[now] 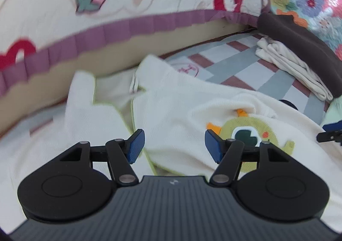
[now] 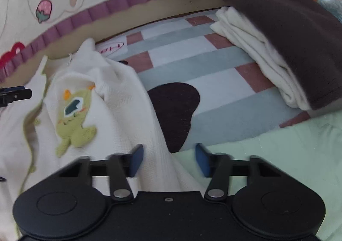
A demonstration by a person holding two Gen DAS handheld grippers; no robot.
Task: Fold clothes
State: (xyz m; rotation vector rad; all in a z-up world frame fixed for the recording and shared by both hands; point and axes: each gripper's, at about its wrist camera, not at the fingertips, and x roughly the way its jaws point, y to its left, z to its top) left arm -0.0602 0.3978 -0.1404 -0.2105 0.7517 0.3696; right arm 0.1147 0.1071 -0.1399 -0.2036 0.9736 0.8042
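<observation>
Both grippers hang released over the cream cardigan (image 1: pixel 181 102), left gripper (image 1: pixel 174 147) by its green-trimmed opening, right gripper (image 2: pixel 168 160) over its sleeve. Folded cream cloth (image 2: pixel 254 53) sits well off from it.

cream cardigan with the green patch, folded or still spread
Spread, not folded: the cardigan lies rumpled and open-fronted on the bed, green-trimmed edges parted; the patch faces up.

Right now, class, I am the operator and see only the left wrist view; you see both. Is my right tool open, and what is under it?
Observer: The right tool is open. A ridge of the cream garment passes through its opening, not pinched.
Operator: What lies right of that ridge?
Observer: A pale green cloth.
Operator: And the dark spot on the rug?
Observer: It is a broad dark brown patch on the checked rug, meeting the garment's edge.
</observation>
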